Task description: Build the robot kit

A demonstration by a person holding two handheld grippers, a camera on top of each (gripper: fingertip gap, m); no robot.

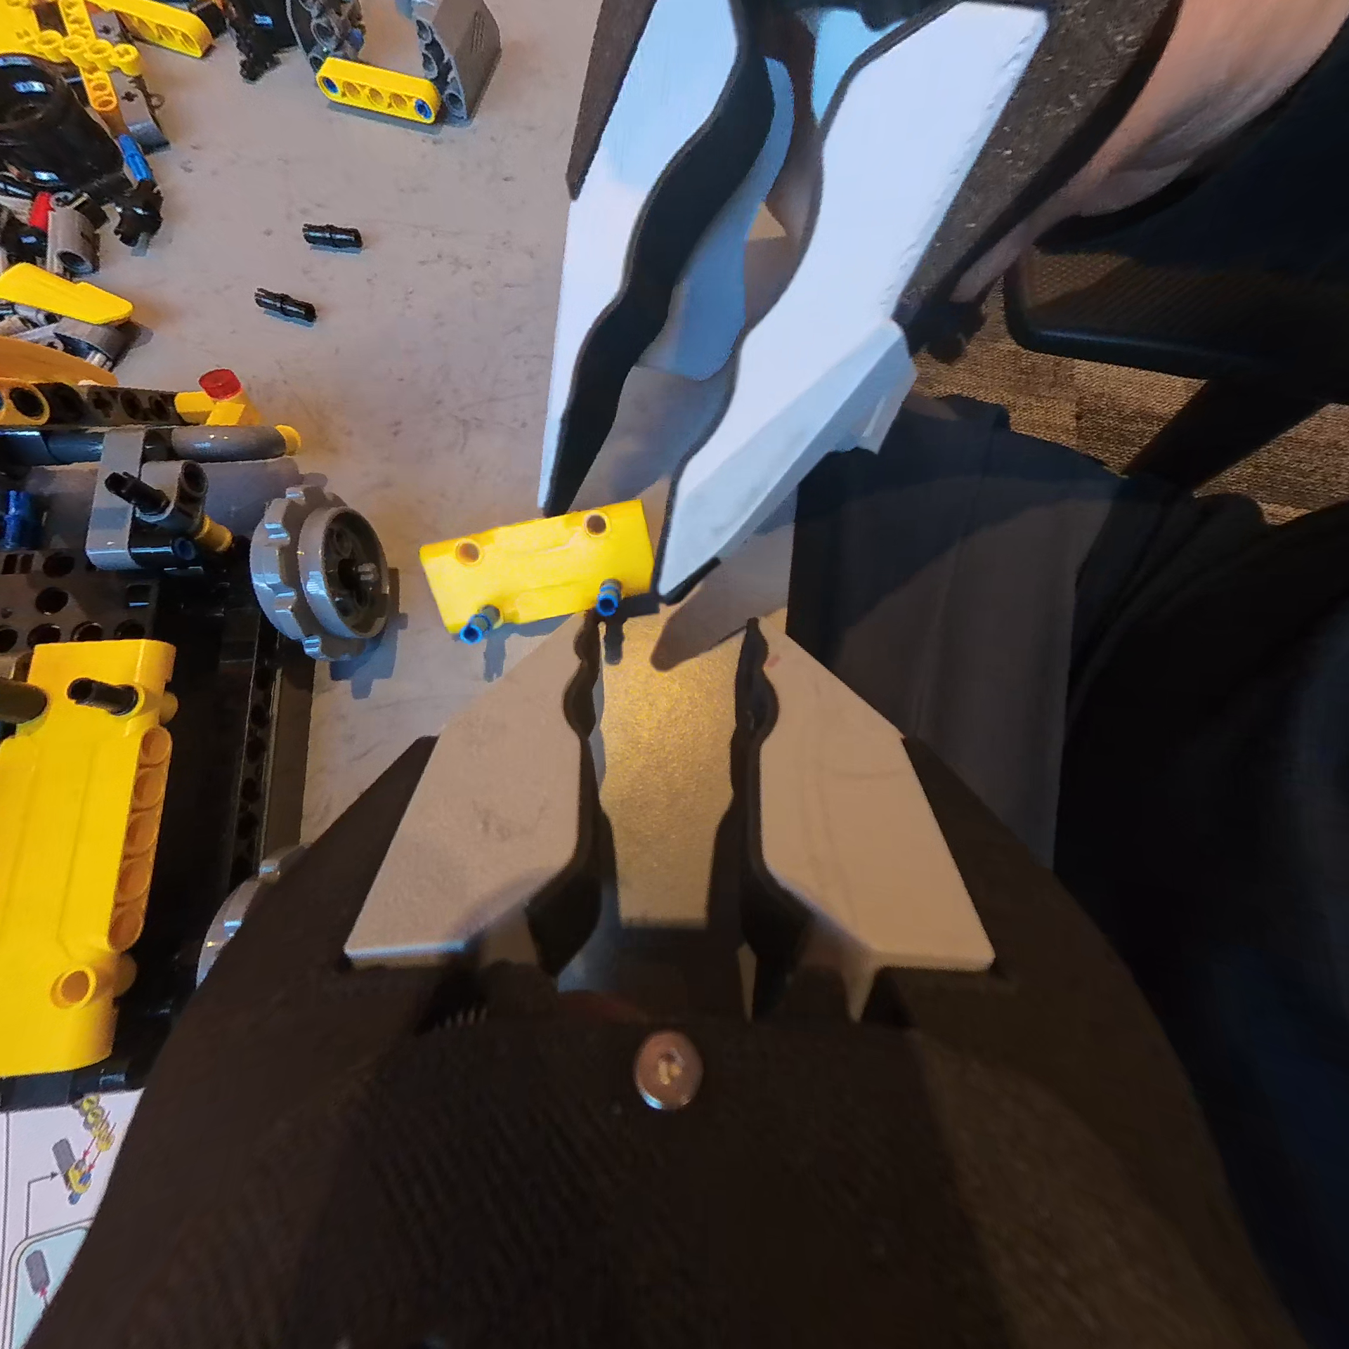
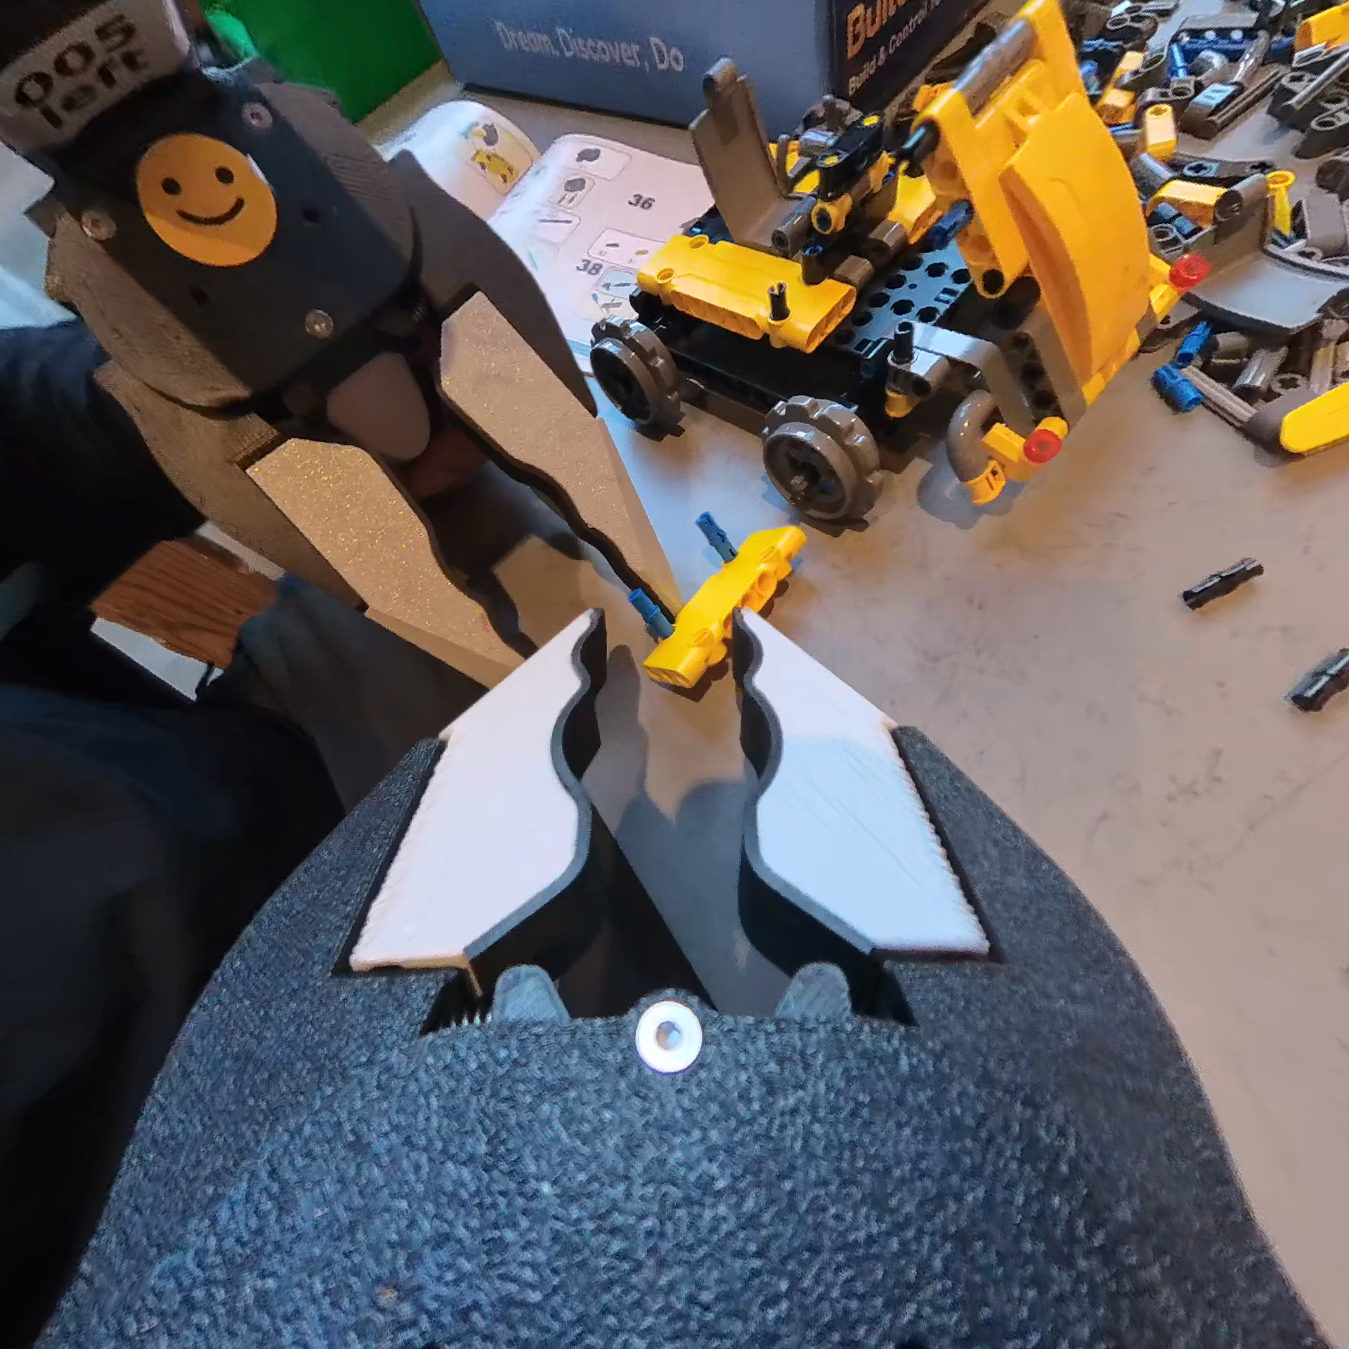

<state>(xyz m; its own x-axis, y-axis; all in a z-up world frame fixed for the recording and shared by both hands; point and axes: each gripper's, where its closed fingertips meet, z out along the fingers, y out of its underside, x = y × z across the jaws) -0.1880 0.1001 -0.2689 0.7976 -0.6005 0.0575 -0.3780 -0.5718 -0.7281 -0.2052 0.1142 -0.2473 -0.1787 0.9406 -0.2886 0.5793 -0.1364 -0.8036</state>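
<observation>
Yellow pin-hole panel brick (image 1: pixel 539 563) with two blue pins, lying on grey table (image 1: pixel 438 328) beside vehicle's grey wheel (image 1: pixel 321 573). Right tongs (image 2: pixel 668 628) spread, straddling its end. Left tongs (image 1: pixel 675 631) spread, one tip touching blue pin (image 2: pixel 652 612).

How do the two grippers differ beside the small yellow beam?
The left gripper has grey fingers; the right gripper has white ones. The left sits at one blue pin of the yellow beam; the right's fingertip touches the beam's end. Both are open.
</observation>
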